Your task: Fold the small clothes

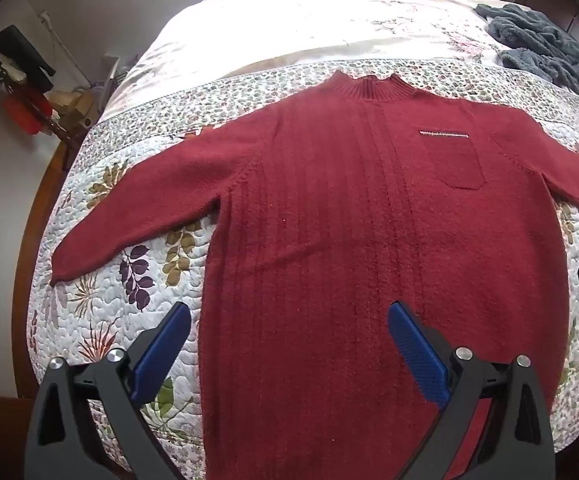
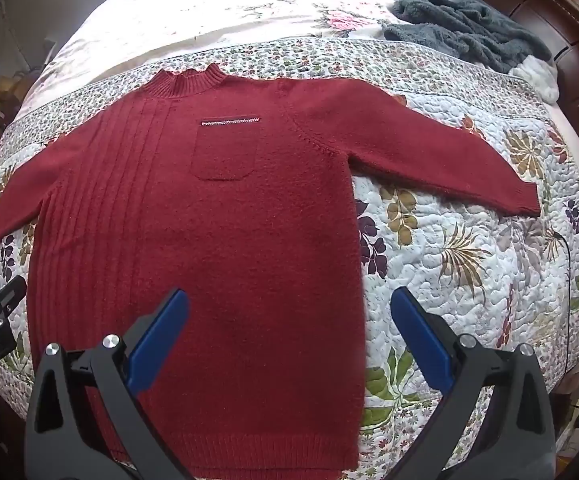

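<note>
Spread over a white floral quilted bedspread [image 2: 469,240], a dark red knitted sweater with a chest pocket [image 2: 225,216] is laid flat, front up, both sleeves stretched outward (collar toward the far side). Nothing is gripped: the left gripper [image 1: 289,320] and the right gripper [image 2: 289,308] are held above its lower edges, blue-padded fingers wide apart. A crumpled grey fleece garment [image 2: 461,20] is seen beyond, well apart.

Bare quilt [image 2: 469,264] flanks the red sweater [image 2: 217,240]; grey fleece pile [image 2: 461,24] crowds the far right corner.
</note>
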